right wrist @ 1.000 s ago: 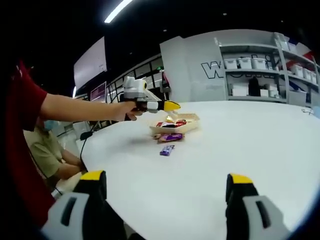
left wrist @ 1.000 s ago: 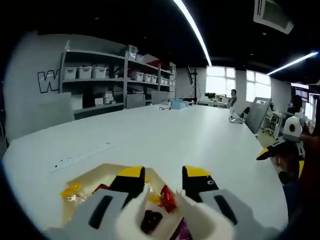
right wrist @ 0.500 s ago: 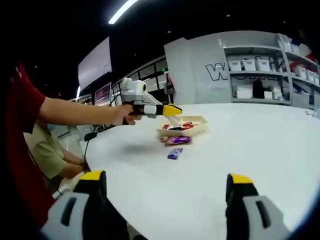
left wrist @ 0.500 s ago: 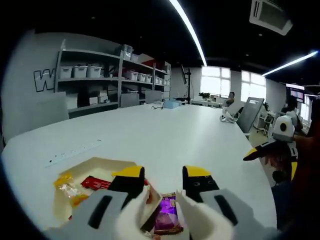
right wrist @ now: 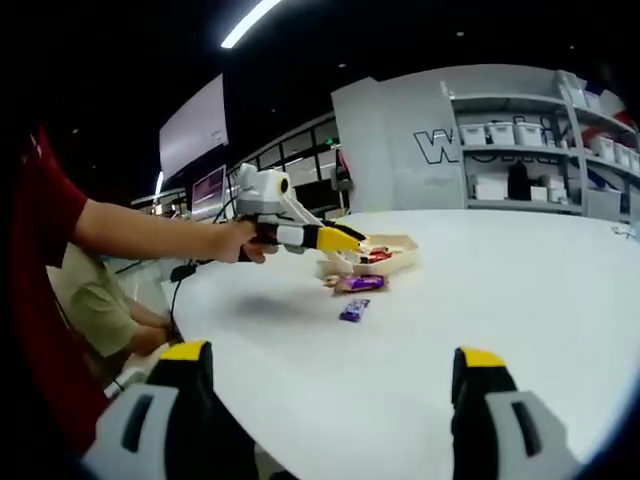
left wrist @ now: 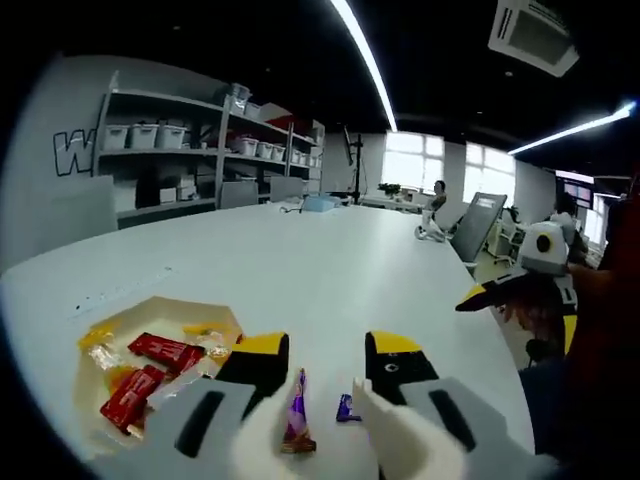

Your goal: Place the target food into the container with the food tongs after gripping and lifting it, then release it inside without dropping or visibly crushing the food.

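Container [left wrist: 88, 398]: a shallow cardboard tray is sitting at the left of the left gripper view, holding red and yellow wrapped snacks.
Tongs [left wrist: 262, 440]: white tongs are lying between the jaws of the left gripper [left wrist: 327, 352], which is clamping on their arms; the tips are hidden behind the jaws, so I cannot tell how far apart they are standing.
Target food [left wrist: 297, 425]: a purple wrapped snack bar is lying on the white table [left wrist: 330, 260] just beside the tray, outside it, not yet lifted.
Long axis: the bar is pointing roughly away from the camera, along the jaws.
Handling: it is looking light, with a slick crinkly wrapper and likely a crushable filling; pinching across the middle of its narrow width seems best.
Small purple candy [left wrist: 344, 407]: lying just right of the bar.
Right gripper [right wrist: 331, 364]: hovering with jaws spread wide, carrying nothing, well apart from the tray.
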The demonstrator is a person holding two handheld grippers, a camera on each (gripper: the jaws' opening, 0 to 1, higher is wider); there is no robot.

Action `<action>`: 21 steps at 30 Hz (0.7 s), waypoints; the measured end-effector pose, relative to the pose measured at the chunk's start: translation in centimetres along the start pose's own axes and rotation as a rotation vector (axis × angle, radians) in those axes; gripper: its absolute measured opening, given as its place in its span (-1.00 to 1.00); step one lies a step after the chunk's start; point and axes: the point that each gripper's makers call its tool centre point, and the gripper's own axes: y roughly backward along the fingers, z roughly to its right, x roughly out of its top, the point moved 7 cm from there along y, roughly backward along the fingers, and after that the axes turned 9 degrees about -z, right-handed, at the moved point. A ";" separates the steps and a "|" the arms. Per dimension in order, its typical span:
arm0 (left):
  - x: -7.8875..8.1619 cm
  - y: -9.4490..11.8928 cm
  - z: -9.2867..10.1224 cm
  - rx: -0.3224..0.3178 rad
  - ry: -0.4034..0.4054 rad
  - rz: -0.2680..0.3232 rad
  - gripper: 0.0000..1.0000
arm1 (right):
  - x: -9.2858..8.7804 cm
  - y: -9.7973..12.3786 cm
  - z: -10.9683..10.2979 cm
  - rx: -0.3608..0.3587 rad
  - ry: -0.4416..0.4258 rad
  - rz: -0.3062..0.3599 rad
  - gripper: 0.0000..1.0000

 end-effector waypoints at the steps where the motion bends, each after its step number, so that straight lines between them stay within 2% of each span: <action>1: -0.3 -0.2 0.3 -0.011 0.005 -0.003 -0.41 | 0.0 0.0 0.0 0.000 0.000 0.001 0.99; 6: -1.3 -0.8 1.2 -0.044 -0.005 -0.021 -0.42 | -0.2 0.1 0.1 0.002 -0.004 -0.003 0.99; 15: -1.7 -1.3 2.1 -0.084 0.000 -0.018 -0.41 | -0.4 0.2 0.1 0.000 -0.010 0.003 0.99; 21: -2.9 -2.2 2.5 -0.083 -0.009 -0.035 -0.41 | -0.7 0.2 0.1 0.001 -0.013 -0.004 0.99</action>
